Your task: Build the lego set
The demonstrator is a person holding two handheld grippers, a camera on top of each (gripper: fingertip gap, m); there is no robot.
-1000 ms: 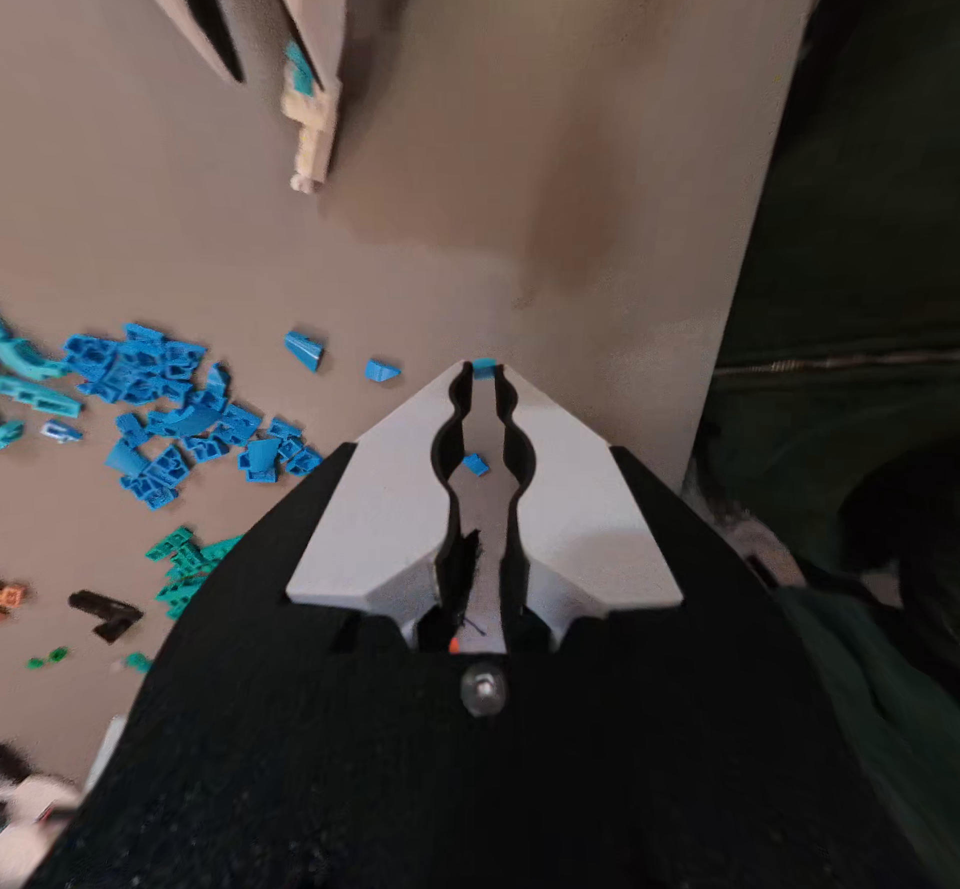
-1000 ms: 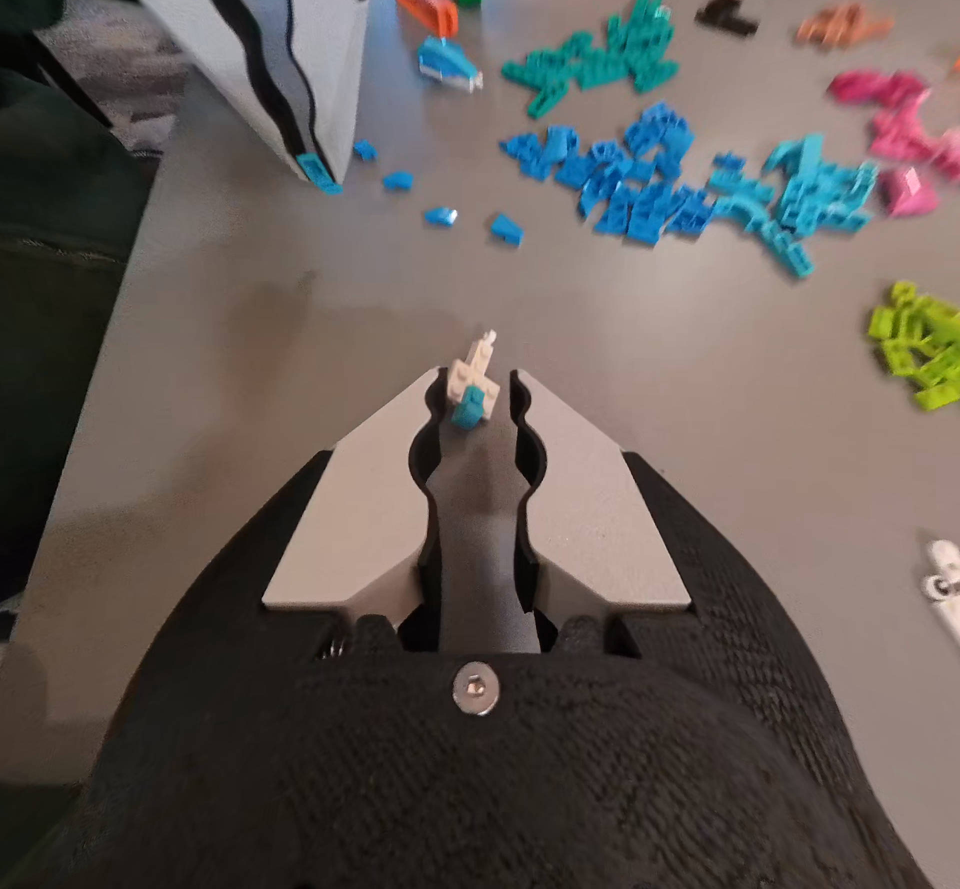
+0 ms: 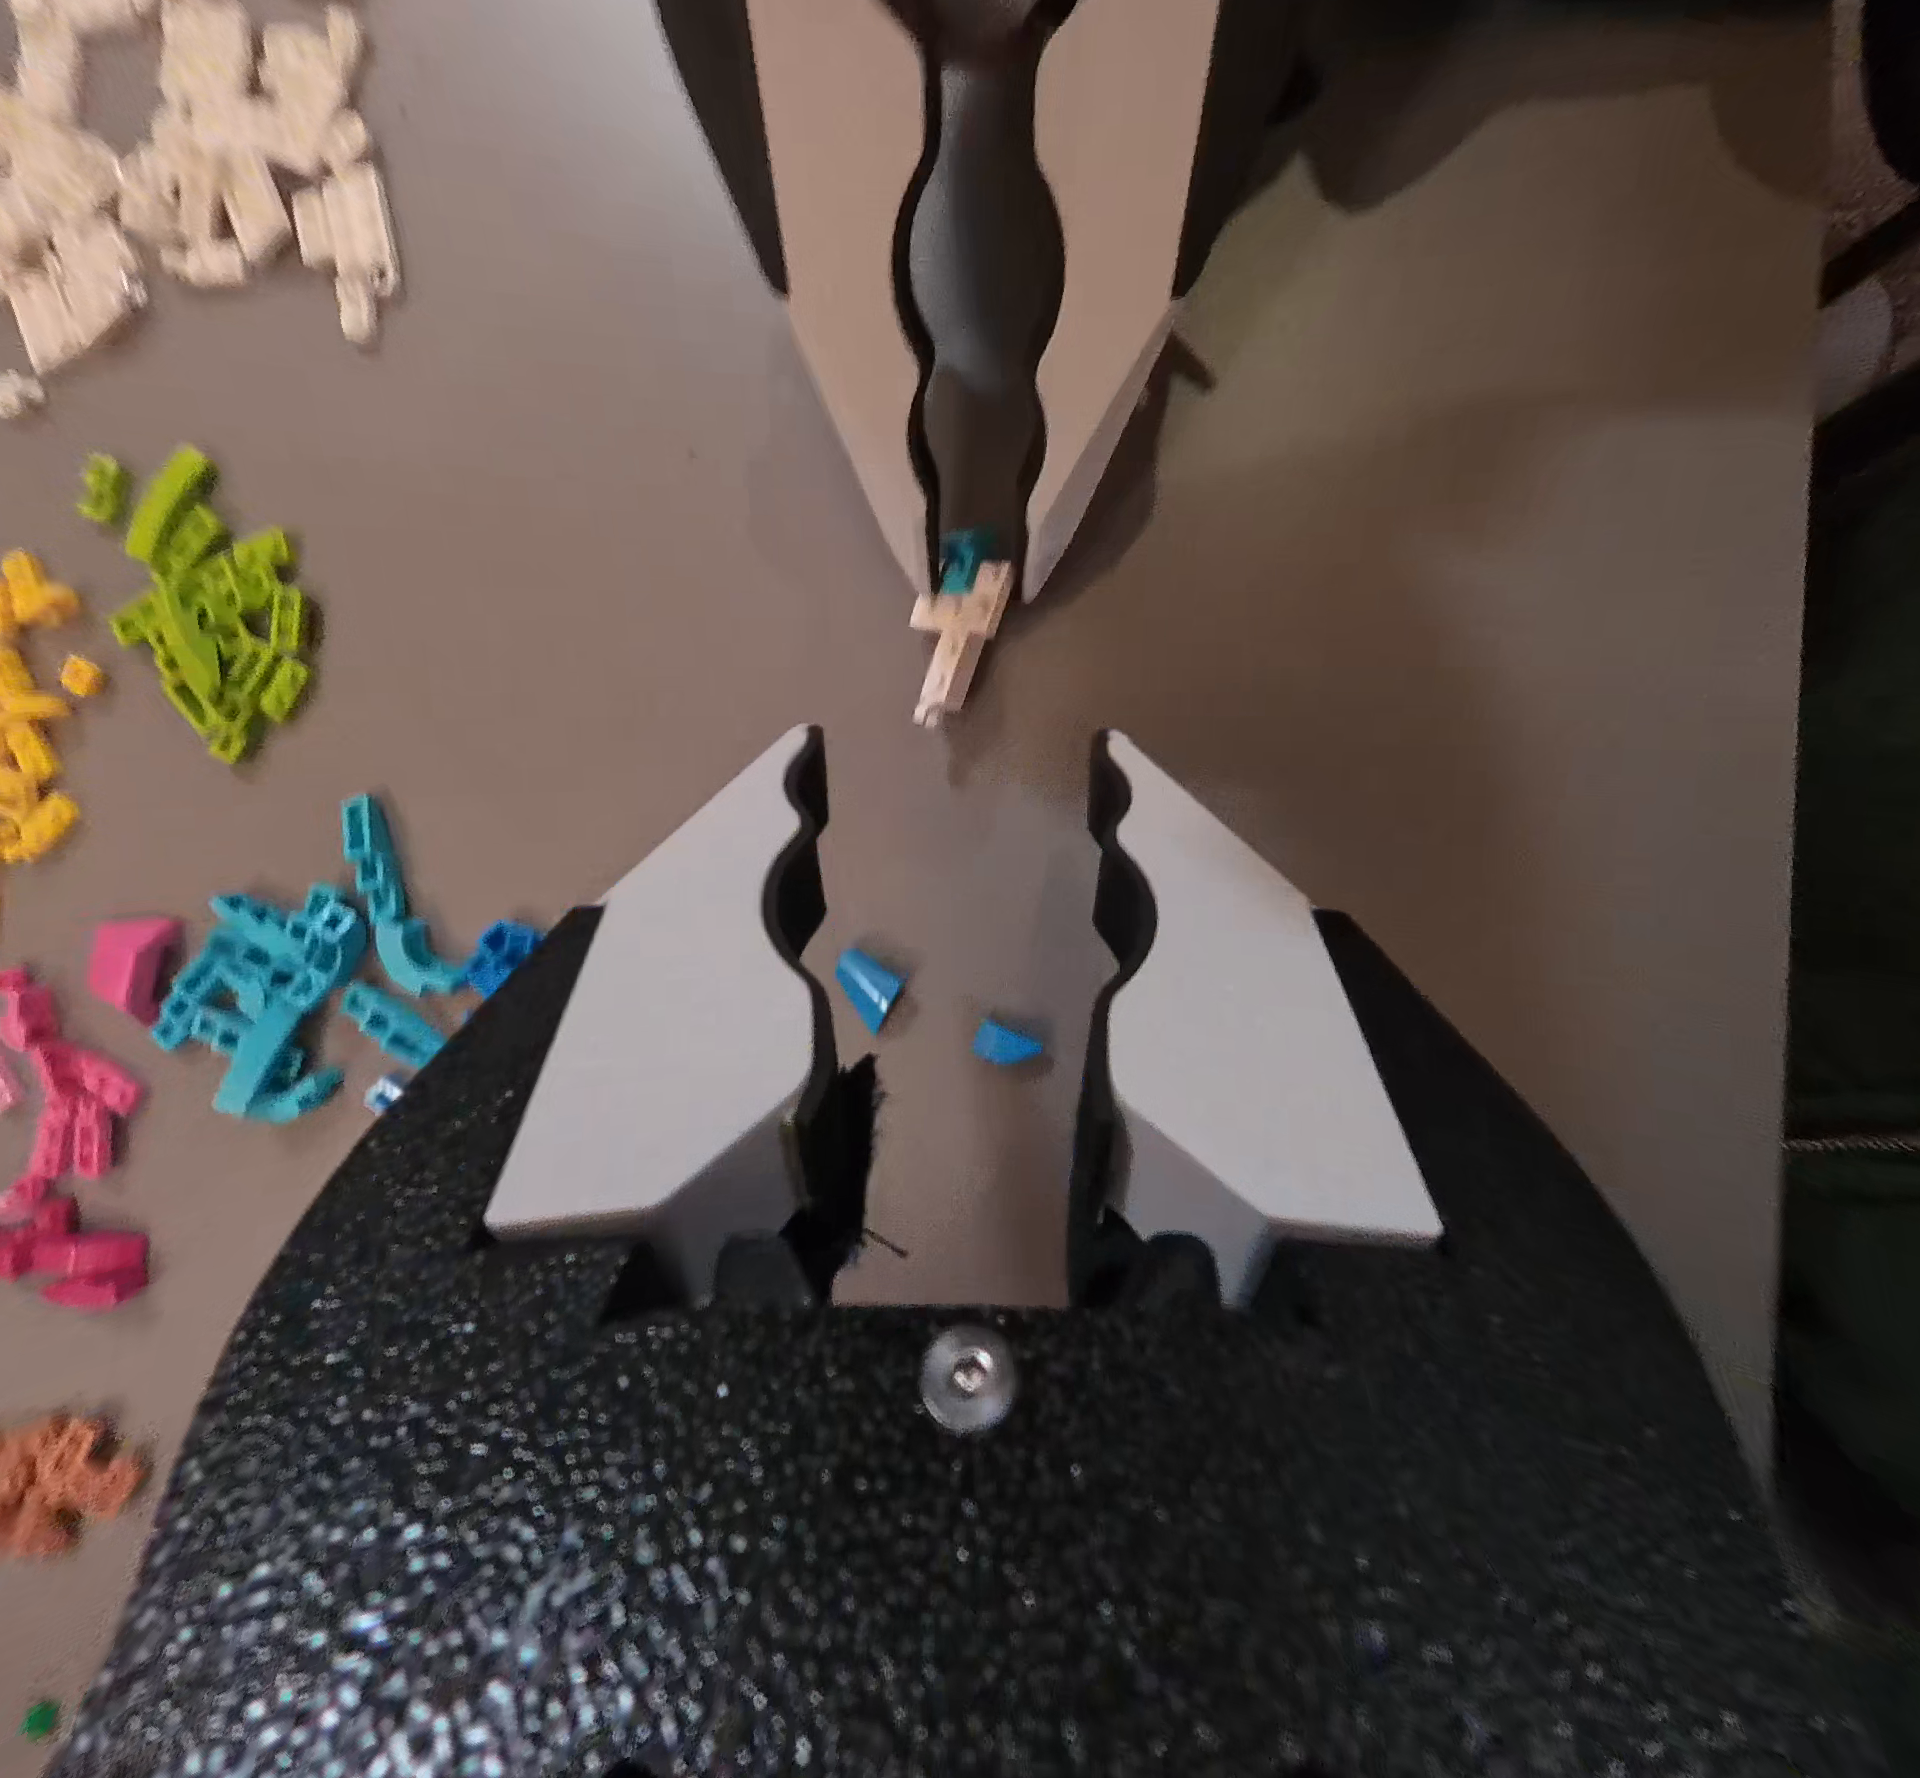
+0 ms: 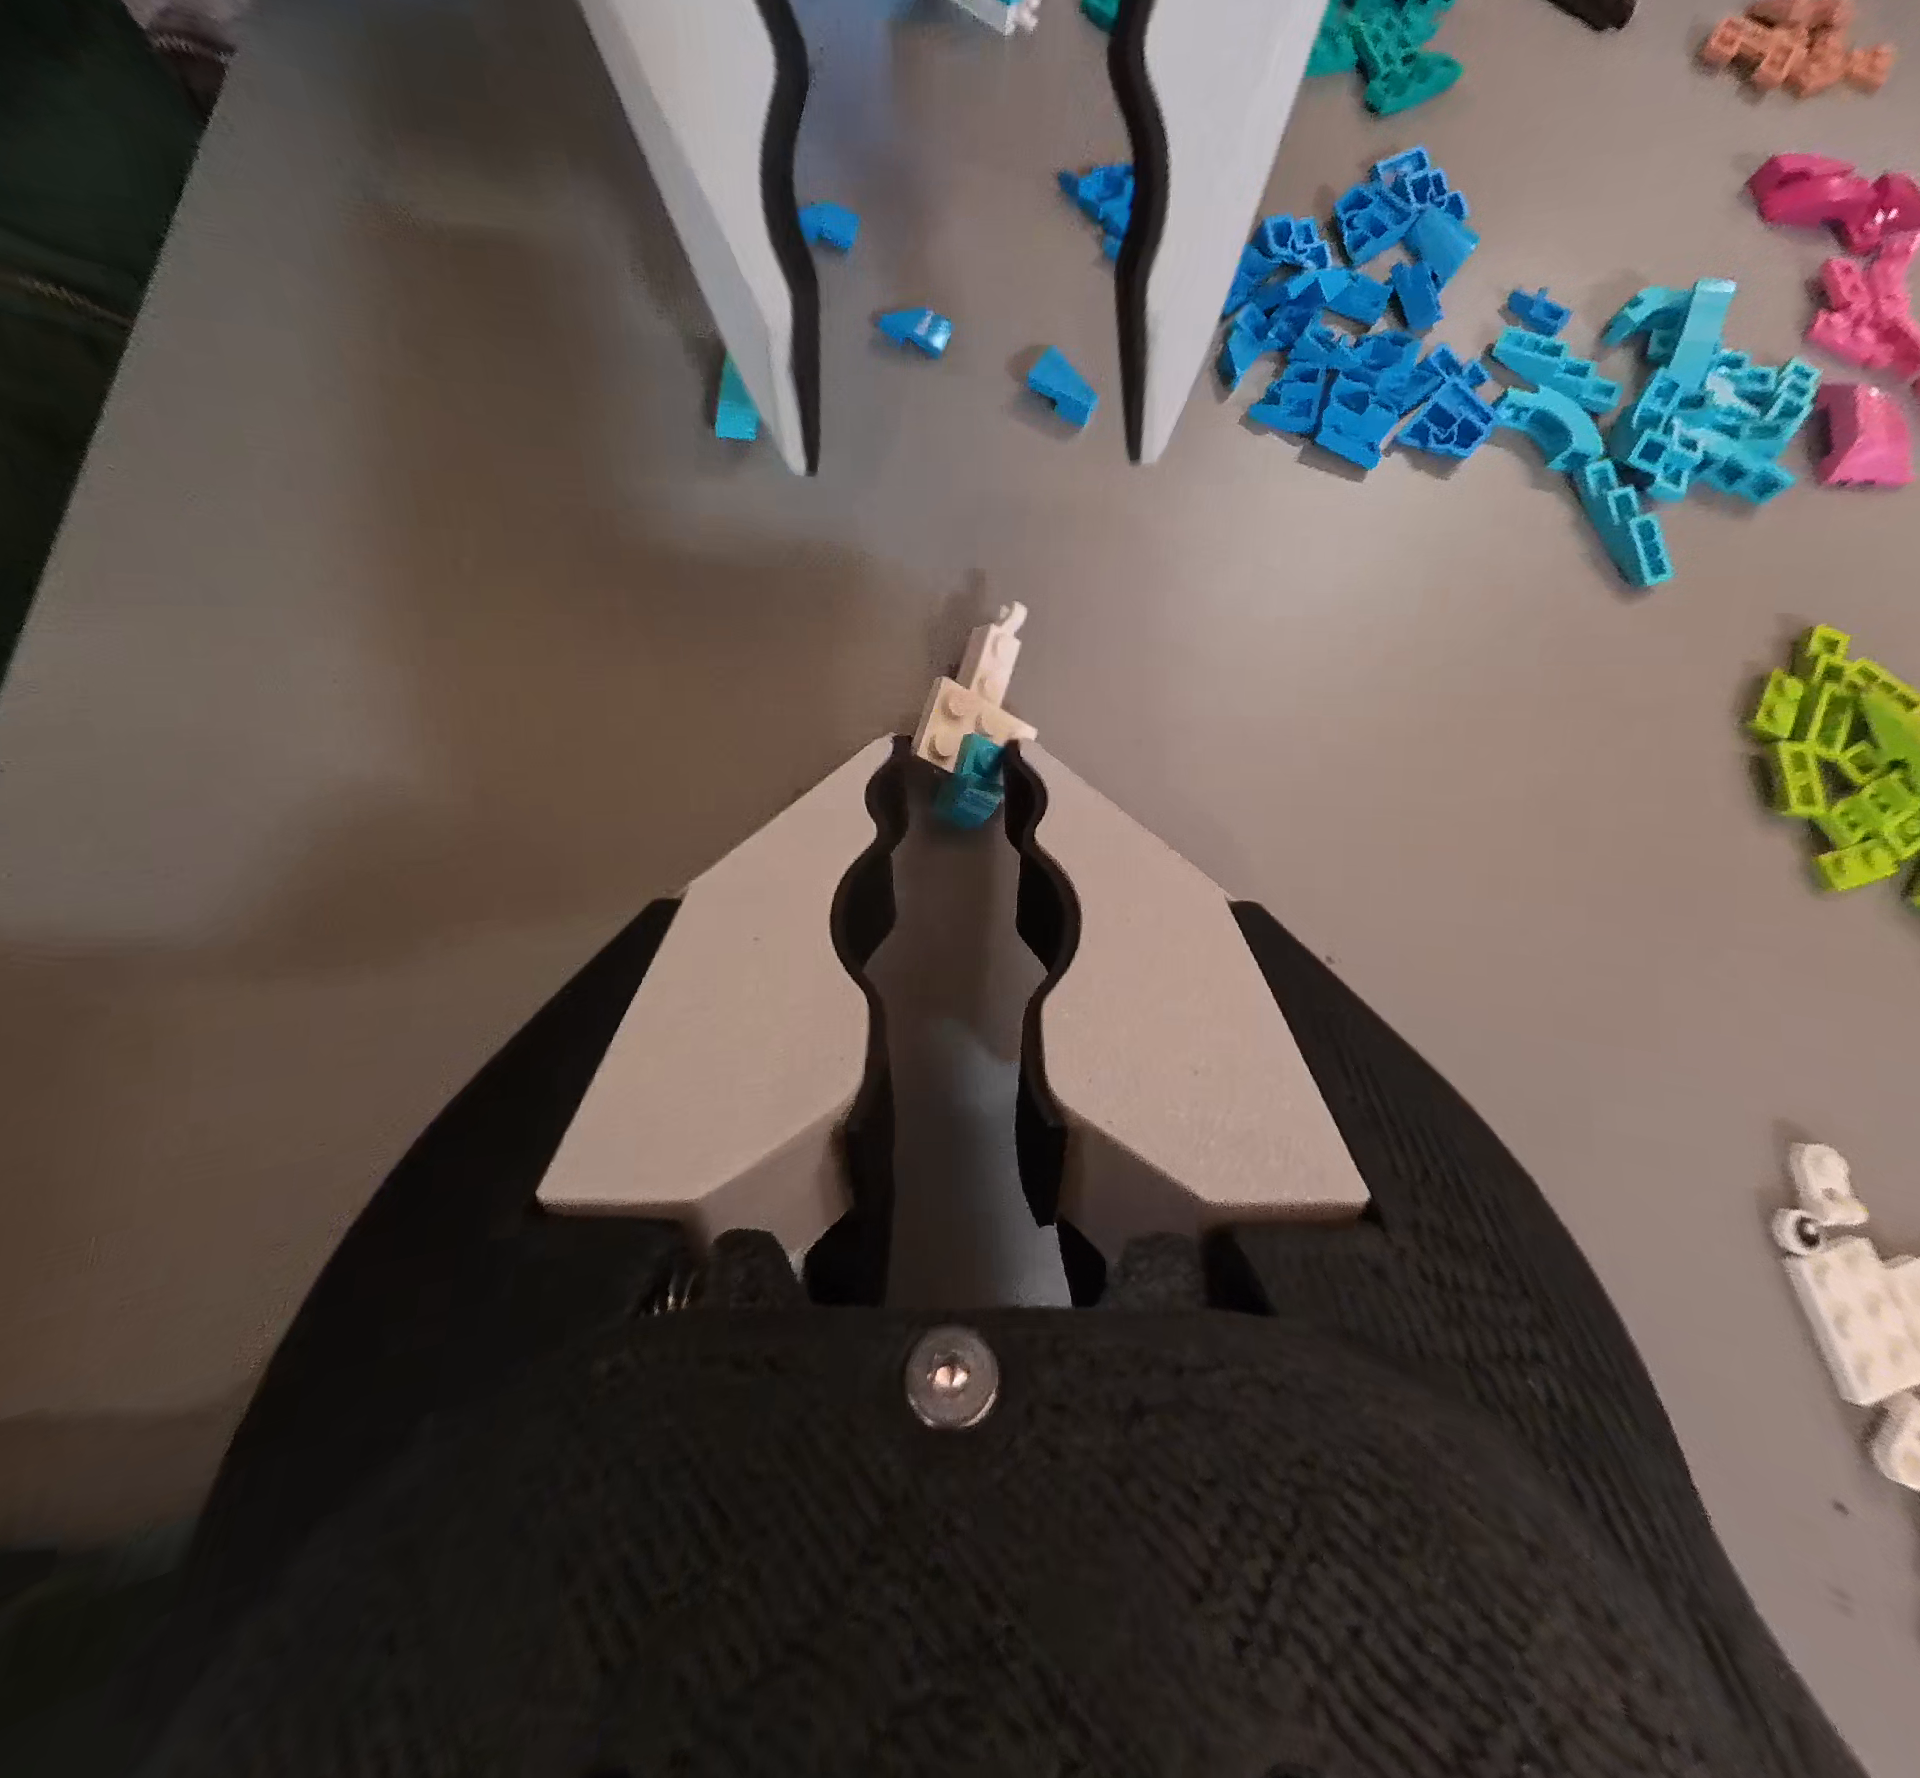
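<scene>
Right wrist view: build at early stage.
Right gripper (image 4: 954,760) clenched on small white-and-teal sub-assembly (image 4: 977,710), held above table (image 4: 416,585); left gripper (image 3: 958,741) released, empty (facing it). Sorted brick piles (image 4: 1351,346) largely unused.

Two grippers, left (image 3: 958,746) and right (image 4: 954,760). One small white-and-teal build (image 4: 975,710). Three or four loose blue slopes (image 4: 1060,386) near the middle. Colour piles, too jumbled to count bricks: white (image 3: 187,118), lime (image 3: 213,606), blue (image 4: 1351,326), pink (image 3: 62,1146).
</scene>
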